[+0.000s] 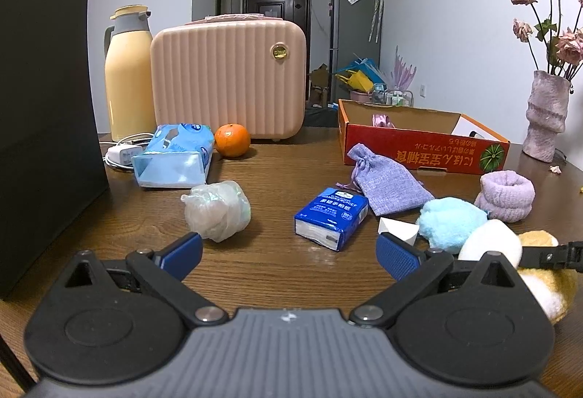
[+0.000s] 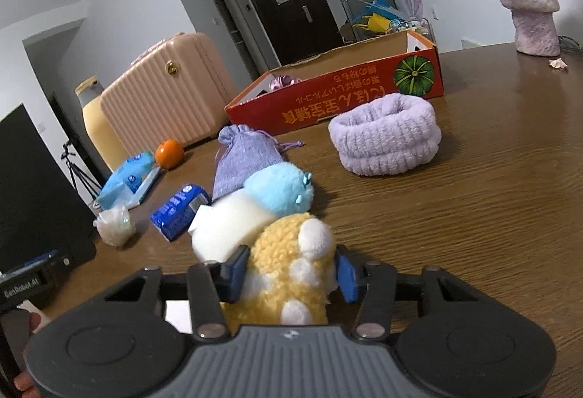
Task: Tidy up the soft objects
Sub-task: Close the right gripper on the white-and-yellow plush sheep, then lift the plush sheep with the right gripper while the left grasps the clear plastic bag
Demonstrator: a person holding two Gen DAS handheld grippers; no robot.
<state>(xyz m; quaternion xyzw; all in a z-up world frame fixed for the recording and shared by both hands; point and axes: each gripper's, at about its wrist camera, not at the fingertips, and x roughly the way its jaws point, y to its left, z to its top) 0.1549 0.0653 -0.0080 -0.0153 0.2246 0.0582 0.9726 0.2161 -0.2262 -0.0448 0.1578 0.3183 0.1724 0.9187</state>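
Fuzzy yellow plush toy squeezed in right gripper.

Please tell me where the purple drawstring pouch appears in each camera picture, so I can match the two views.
Left wrist view: the purple drawstring pouch lies right of centre, in front of the red cardboard box.
Right wrist view: the pouch lies left of centre, behind the blue plush toy.
Shared landmark: the blue tissue packet, beside the pouch in both views.

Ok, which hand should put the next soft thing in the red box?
Right. Its tongs already pinch the yellow plush toy, and the red box lies ahead. The left tongs hang open and empty.
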